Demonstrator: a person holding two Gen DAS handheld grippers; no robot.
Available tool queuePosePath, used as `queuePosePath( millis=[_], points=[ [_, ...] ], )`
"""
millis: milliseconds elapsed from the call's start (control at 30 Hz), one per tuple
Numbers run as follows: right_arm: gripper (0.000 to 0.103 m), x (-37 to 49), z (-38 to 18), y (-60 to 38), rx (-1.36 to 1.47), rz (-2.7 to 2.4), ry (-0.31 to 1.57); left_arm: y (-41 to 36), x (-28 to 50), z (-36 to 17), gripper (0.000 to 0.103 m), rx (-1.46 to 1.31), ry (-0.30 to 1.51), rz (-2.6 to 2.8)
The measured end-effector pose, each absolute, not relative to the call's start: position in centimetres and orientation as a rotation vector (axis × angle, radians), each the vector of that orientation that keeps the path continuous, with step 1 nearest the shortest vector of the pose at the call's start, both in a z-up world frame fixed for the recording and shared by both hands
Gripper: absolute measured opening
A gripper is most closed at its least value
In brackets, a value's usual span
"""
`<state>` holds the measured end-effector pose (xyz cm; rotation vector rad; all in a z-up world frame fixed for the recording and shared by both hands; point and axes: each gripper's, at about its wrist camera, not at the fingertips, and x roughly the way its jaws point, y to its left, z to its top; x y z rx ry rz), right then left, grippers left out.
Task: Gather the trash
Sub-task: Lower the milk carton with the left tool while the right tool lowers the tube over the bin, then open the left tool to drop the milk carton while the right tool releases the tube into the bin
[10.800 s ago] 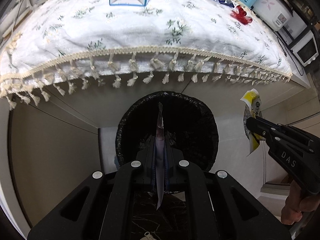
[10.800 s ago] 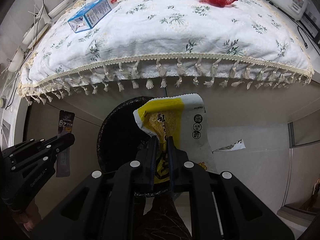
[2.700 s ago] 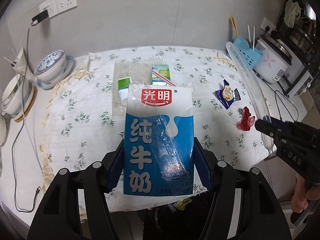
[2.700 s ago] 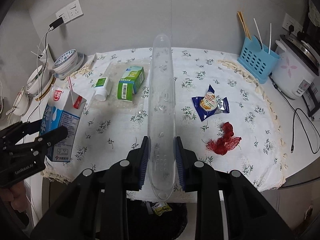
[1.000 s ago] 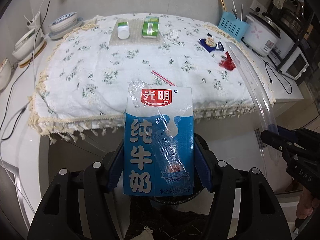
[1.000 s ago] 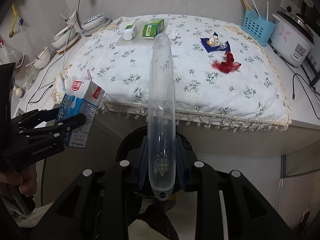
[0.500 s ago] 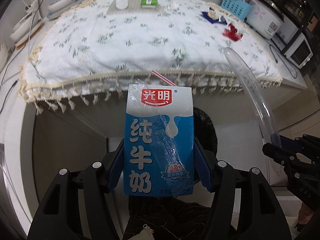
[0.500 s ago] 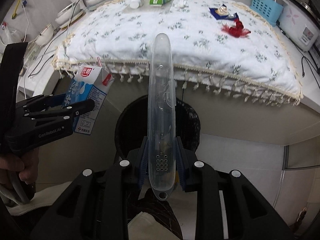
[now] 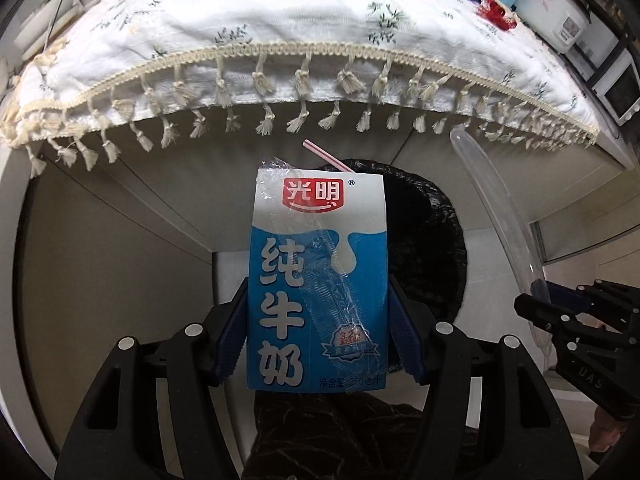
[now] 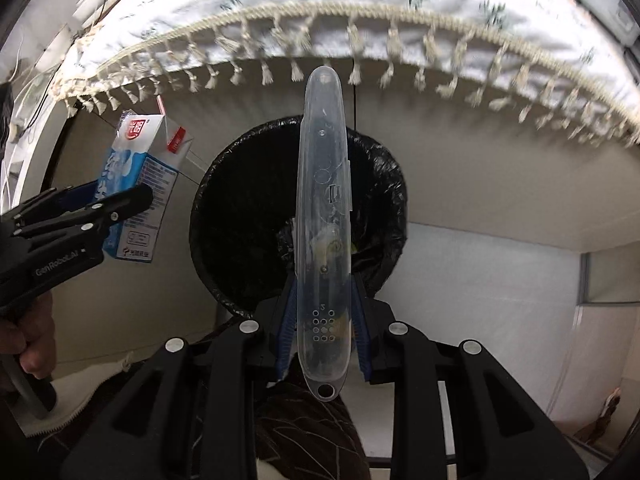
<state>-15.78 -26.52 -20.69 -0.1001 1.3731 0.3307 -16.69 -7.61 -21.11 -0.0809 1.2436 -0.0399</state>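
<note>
Milk carton point(image 9: 316, 280), blue and white with a striped straw, sits clamped in the left claw point(image 9: 316, 332) in front of the black-lined bin point(image 9: 424, 248). The right claw point(image 10: 323, 320) is clamped on a clear plastic case point(image 10: 323, 208) above the bin's mouth. Beyond hangs the worktop's tasselled floral cloth point(image 9: 280, 32).

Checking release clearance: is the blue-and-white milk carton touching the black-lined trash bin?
Apart. In the right wrist view the blue-and-white milk carton, clamped in the left gripper, hangs left of the black-lined trash bin with pale cabinet visible between them.
</note>
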Motion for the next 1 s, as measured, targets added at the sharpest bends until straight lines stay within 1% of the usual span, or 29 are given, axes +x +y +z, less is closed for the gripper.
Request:
queuePosePath(
  millis=[267, 733, 800, 833, 867, 900, 1000],
  points=[
    [0.025, -15.1, -23.1, -27.1, -0.062, 0.285, 1.402, -8.2, -15.5, -25.0, 0.062, -0.061, 1.289, -0.037],
    [0.025, -16.2, -24.4, -28.0, -0.042, 0.232, 1.442, -12.2, -14.0, -28.4, 0.063, -0.01, 1.324, -0.139],
    [0.025, -16.2, -24.5, -27.9, -0.037, 0.23, 1.445, -12.4, -14.0, -28.2, 0.064, -0.001, 1.313, -0.145],
    [0.025, -16.2, -24.4, -28.1, -0.034, 0.232, 1.445, -12.4, -14.0, -28.0, 0.069, -0.002, 1.307, -0.143],
    [0.025, -16.0, -24.4, -28.1, -0.031, 0.237, 1.445, -12.3, -14.0, -27.7, 0.08, -0.002, 1.301, -0.132],
    [0.025, -15.8, -24.3, -28.0, -0.025, 0.245, 1.444, -12.1, -14.0, -27.5, 0.082, -0.006, 1.289, -0.124],
    [0.025, -15.3, -24.6, -27.8, -0.026, 0.253, 1.446, -11.2, -13.7, -26.9, 0.085, -0.023, 1.276, -0.117]
  ],
)
